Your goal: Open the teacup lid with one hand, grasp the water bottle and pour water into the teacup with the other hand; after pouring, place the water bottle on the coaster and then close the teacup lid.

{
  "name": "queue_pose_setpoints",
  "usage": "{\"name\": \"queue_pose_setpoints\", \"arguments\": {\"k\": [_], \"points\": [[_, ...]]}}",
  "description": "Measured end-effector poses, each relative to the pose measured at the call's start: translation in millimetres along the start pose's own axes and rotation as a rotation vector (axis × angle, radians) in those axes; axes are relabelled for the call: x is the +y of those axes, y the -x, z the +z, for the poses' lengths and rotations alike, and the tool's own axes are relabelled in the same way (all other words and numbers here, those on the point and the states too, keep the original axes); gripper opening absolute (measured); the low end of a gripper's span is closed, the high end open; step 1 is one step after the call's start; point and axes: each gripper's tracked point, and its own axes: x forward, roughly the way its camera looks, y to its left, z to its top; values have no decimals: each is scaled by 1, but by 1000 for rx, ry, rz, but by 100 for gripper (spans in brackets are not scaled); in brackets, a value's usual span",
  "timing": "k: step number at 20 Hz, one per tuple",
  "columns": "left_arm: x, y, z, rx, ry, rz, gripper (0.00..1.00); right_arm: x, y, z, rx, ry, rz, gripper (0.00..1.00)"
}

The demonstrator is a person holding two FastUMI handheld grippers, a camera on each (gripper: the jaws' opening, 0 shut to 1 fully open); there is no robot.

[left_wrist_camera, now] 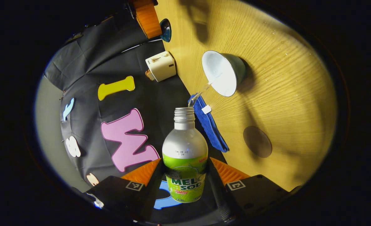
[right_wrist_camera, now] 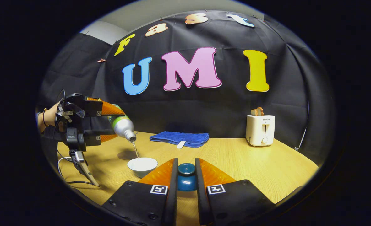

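Observation:
In the left gripper view my left gripper (left_wrist_camera: 185,171) is shut on the water bottle (left_wrist_camera: 185,150), a silver bottle with a green label and no cap, tipped over. A thin stream of water runs from its mouth into the open teacup (left_wrist_camera: 220,75), white inside and dark outside. The round brown coaster (left_wrist_camera: 257,141) lies on the table near the cup. In the right gripper view my right gripper (right_wrist_camera: 186,175) is shut on the blue teacup lid (right_wrist_camera: 186,179), held above the table to the right of the teacup (right_wrist_camera: 142,165). There the left gripper (right_wrist_camera: 105,122) tilts the bottle (right_wrist_camera: 123,126) over the cup.
A folded blue cloth (right_wrist_camera: 180,138) lies at the back of the wooden table (right_wrist_camera: 251,163). A cream toaster (right_wrist_camera: 260,129) with toast in it stands at the back right. A person's hand (right_wrist_camera: 45,118) holds the left gripper, and a cable (right_wrist_camera: 66,181) trails on the table's left.

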Motion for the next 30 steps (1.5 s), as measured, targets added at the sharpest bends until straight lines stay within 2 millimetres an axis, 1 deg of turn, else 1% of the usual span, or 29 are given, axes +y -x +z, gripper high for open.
{"name": "queue_pose_setpoints", "arguments": {"k": [3,5,9,14,19,21,25,26,28,30], "points": [[16,2,-1,-11,-55,30,81,0,-1,0,0,0,0,31],[23,-1,0,-21,-99,54,81,0,0,0,0,0,0,31],[44,1,-2,-42,-210,128,81,0,-1,0,0,0,0,31],[60,-1,-2,-66,-313,217,81,0,-1,0,-1,0,0,31],[82,7,2,-110,-395,344,81,0,-1,0,0,0,0,31],[88,10,2,-114,-403,369,81,0,-1,0,0,0,0,31],[84,8,2,-114,-380,362,81,-1,-1,0,-1,0,1,31],[80,6,2,-113,-359,352,81,0,-1,0,-1,0,1,31],[68,-2,2,-114,-276,323,81,-1,-1,0,-1,0,1,31],[49,-6,4,-115,-141,268,81,0,-1,0,-1,0,1,31]]}}
